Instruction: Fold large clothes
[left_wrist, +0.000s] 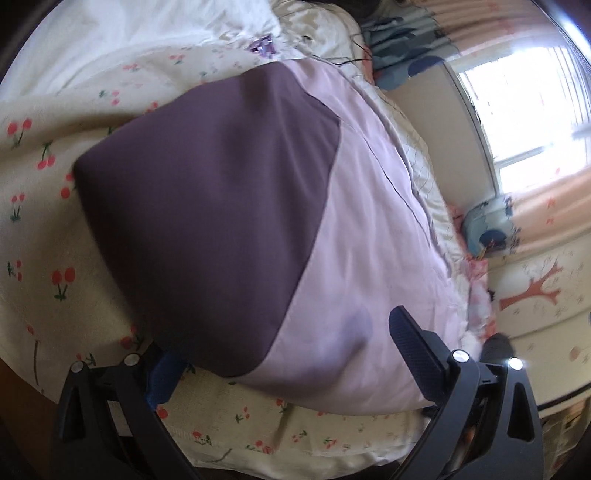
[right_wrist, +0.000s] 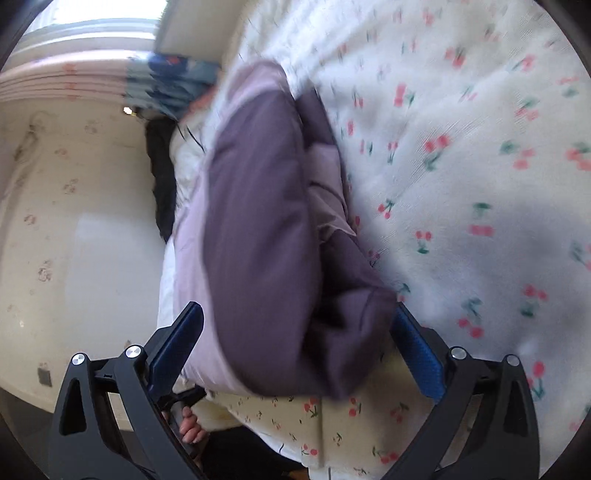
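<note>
Left wrist view: mounted behind the left tool, looking forward along its two fingers, tilted down and very close over the folded purple garment on the cherry-print bedspread, with a bright window off to the right. Right wrist view: set likewise behind the right tool, rolled sideways, just as near, facing a wall on the left. Shared by both: the same garment, the bedspread beneath it and the curtained window end of the room.
</note>
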